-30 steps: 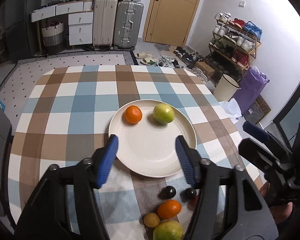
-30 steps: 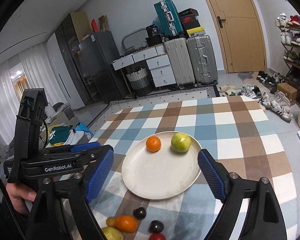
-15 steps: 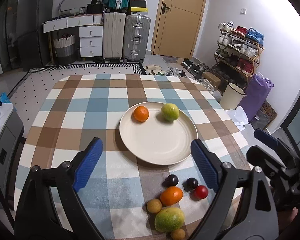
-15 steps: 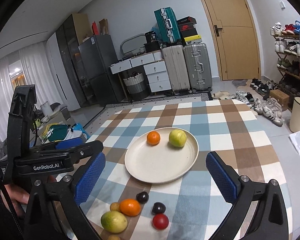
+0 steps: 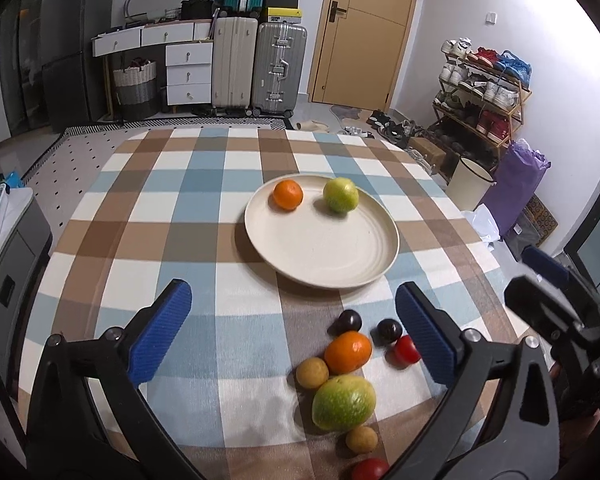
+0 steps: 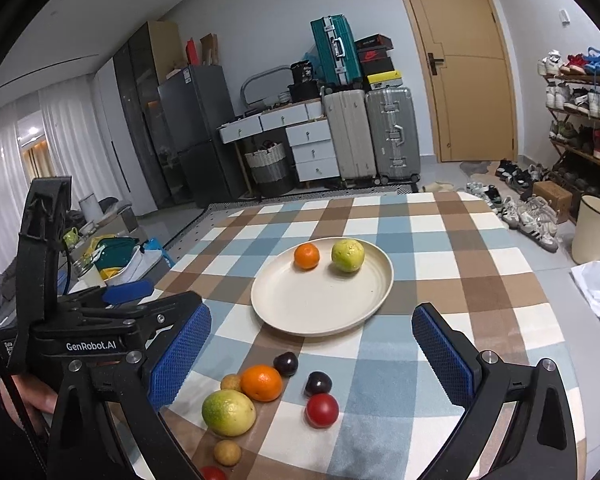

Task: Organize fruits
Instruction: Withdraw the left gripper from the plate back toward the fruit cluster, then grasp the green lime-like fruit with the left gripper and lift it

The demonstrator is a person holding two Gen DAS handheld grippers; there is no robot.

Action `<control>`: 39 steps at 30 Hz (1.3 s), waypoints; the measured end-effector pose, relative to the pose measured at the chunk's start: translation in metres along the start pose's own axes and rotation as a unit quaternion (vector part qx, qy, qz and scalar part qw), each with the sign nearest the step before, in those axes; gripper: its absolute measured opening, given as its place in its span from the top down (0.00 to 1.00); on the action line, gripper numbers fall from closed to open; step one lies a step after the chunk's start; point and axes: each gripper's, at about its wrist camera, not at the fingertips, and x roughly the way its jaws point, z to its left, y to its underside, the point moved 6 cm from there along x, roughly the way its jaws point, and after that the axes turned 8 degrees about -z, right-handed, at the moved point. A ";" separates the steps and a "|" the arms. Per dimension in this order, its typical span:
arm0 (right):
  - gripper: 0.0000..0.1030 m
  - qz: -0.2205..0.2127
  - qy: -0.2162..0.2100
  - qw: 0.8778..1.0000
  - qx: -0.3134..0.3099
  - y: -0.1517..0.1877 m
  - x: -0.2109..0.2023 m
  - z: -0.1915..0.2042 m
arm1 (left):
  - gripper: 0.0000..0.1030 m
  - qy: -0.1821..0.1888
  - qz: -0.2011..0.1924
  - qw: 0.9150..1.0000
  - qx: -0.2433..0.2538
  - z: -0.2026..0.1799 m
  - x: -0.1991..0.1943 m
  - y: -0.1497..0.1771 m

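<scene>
A cream plate point(image 5: 332, 252) point(image 6: 300, 312) on the checked tablecloth holds an orange point(image 5: 287, 195) point(image 6: 306, 256) and a green fruit point(image 5: 340, 195) point(image 6: 347, 255). Near the front edge lie loose fruits: an orange point(image 5: 348, 351) point(image 6: 261, 382), a large green fruit point(image 5: 343, 402) point(image 6: 228, 412), two dark plums point(image 5: 349, 321) point(image 6: 318, 383), red tomatoes point(image 5: 405, 350) point(image 6: 321, 410) and small yellow fruits point(image 5: 312, 373) point(image 6: 227, 452). My left gripper point(image 5: 294, 332) is open and empty above the loose fruits. My right gripper point(image 6: 312, 360) is open and empty, also over them.
The table point(image 5: 172, 208) stands in a room with suitcases point(image 5: 256, 64), drawers, a shoe rack point(image 5: 480, 96) and a bin point(image 5: 466, 184) at the right. The right gripper's body point(image 5: 560, 312) shows at the right of the left wrist view; the left gripper's body point(image 6: 80, 332) at the left of the right wrist view.
Both grippers have drawn back from the plate toward the front edge and their jaws have opened wider. More loose fruits have come into view. No fruit has moved.
</scene>
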 end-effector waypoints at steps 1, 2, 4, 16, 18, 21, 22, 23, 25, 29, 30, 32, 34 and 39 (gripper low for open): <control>0.01 -0.001 0.006 1.000 -0.003 0.001 -0.001 0.000 | 0.01 0.000 0.004 1.000 0.000 0.000 0.001 0.004; 0.00 -0.001 0.012 1.000 -0.006 0.002 -0.002 0.000 | 0.01 0.000 0.008 1.000 -0.001 0.000 0.001 0.007; 0.00 0.002 0.016 1.000 -0.011 0.004 -0.002 0.001 | 0.01 0.002 0.013 1.000 -0.005 0.001 0.002 0.015; 0.00 0.006 0.019 1.000 -0.016 0.019 -0.014 0.011 | 0.02 0.026 0.064 0.997 -0.019 -0.001 0.011 0.059; 0.01 0.007 0.019 1.000 -0.013 0.021 -0.015 0.011 | 0.02 0.031 0.075 0.997 -0.018 -0.003 0.015 0.067; 0.01 0.011 0.019 1.000 -0.012 0.023 -0.016 0.012 | 0.02 0.040 0.091 0.995 -0.020 -0.006 0.021 0.077; 0.01 0.011 0.017 1.000 -0.012 0.023 -0.018 0.013 | 0.02 0.042 0.095 0.994 -0.022 -0.007 0.023 0.079; 0.01 0.009 0.018 1.000 -0.013 0.023 -0.019 0.013 | 0.02 0.044 0.098 0.994 -0.023 -0.007 0.024 0.081; 0.01 0.007 0.018 1.000 -0.016 0.023 -0.021 0.015 | 0.02 0.044 0.103 0.993 -0.024 -0.008 0.027 0.084; 0.01 0.009 0.018 1.000 -0.015 0.025 -0.022 0.016 | 0.04 0.042 0.106 0.993 -0.019 -0.010 0.030 0.087; 0.01 0.010 0.017 1.000 -0.014 0.025 -0.022 0.016 | 0.04 0.041 0.106 0.993 -0.017 -0.010 0.030 0.088; 0.01 0.009 0.015 1.000 -0.014 0.025 -0.024 0.017 | 0.06 0.037 0.106 0.994 -0.014 -0.011 0.031 0.089; 0.01 0.008 0.015 1.000 -0.015 0.025 -0.025 0.019 | 0.12 0.036 0.110 0.993 -0.013 -0.010 0.032 0.091; 0.01 0.008 0.012 1.000 -0.014 0.025 -0.024 0.020 | 0.23 0.066 0.132 0.989 -0.031 -0.011 0.040 0.098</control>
